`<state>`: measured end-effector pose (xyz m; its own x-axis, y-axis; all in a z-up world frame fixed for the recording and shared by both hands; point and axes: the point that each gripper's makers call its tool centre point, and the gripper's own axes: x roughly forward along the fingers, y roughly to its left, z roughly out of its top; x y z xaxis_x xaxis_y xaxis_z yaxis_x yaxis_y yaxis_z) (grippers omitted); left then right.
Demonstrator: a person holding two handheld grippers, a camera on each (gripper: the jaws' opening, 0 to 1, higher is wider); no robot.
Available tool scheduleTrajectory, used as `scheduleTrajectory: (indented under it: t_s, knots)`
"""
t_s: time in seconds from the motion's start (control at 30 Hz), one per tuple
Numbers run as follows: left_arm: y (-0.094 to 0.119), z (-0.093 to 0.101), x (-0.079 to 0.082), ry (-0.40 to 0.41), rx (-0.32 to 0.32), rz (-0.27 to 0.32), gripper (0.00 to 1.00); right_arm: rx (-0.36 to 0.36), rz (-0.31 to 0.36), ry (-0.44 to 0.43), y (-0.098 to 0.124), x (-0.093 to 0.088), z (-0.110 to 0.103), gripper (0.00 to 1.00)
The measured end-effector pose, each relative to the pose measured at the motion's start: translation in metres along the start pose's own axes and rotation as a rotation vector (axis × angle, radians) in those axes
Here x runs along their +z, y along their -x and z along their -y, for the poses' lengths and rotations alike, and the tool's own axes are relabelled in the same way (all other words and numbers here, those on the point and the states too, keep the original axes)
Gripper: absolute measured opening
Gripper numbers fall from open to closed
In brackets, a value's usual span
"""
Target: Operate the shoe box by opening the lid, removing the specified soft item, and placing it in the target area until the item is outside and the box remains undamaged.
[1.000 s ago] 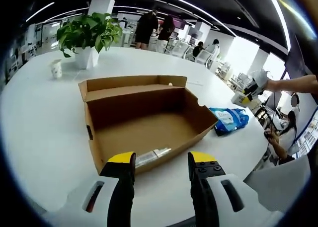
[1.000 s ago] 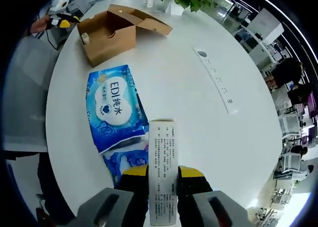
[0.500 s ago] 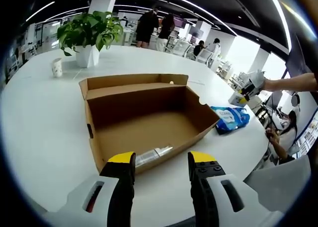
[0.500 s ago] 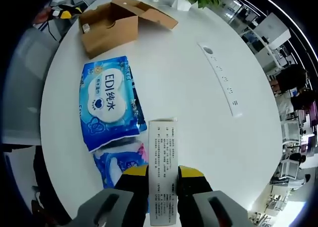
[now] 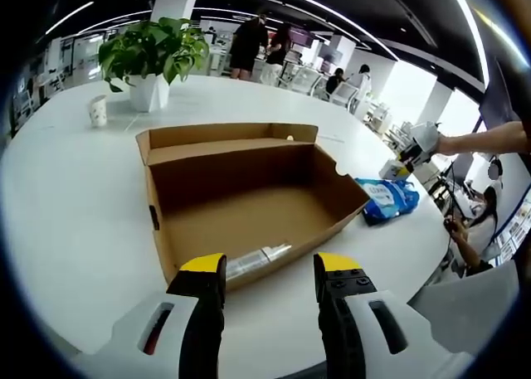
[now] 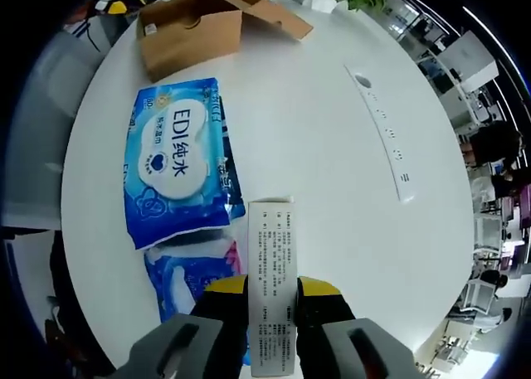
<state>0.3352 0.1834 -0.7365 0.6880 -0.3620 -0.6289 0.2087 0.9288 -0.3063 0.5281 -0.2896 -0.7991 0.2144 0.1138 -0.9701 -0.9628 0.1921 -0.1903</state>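
1. Open-plan office, ceiling light strips, people standing and seated in the background of the left gripper view; a large white round table (image 5: pixel 75 188) carries everything.
2. Hard to make out: a pale, shiny strip (image 5: pixel 257 259) lies inside the shoe box against its near wall; what it is cannot be told. Small print on the held carton is unreadable. A second blue pack (image 6: pixel 195 271) is partly covered by the top pack and cut off behind the right gripper's jaws.
3. On the table: a potted plant (image 5: pixel 153 60) in a white pot and a paper cup (image 5: pixel 99 110) at the far side; in the right gripper view, a long white power strip (image 6: pixel 382 134) set into the tabletop.
4. Shoe box (image 5: pixel 245 196), brown cardboard, lid swung open toward the far side, floor mostly bare.
5. Left gripper (image 5: pixel 270 275): jaws spread apart, nothing between them, just short of the box's near wall.
6. Right gripper (image 6: pixel 272 292): clenched on a narrow white printed carton (image 6: pixel 273 255), upright between the jaws, above the table.
7. Soft item: blue wet-wipes pack (image 6: pixel 170 167), flat on the table outside the box, just left of the held carton. From the left gripper view it lies past the box's right end (image 5: pixel 388 198), the right gripper (image 5: pixel 412 147) above it.
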Motion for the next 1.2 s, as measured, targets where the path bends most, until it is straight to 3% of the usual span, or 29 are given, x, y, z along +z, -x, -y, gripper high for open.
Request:
scheduleTrajectory:
  t_s: [0.37, 1.2]
  knots:
    - [0.0, -0.002, 0.0, 0.008, 0.006, 0.003, 0.43, 0.013, -0.015, 0.022, -0.007, -0.001, 0.0, 0.17]
    - [-0.001, -0.004, 0.001, 0.008, 0.01, 0.004, 0.43, 0.03, -0.086, 0.179, -0.019, -0.012, -0.007, 0.17]
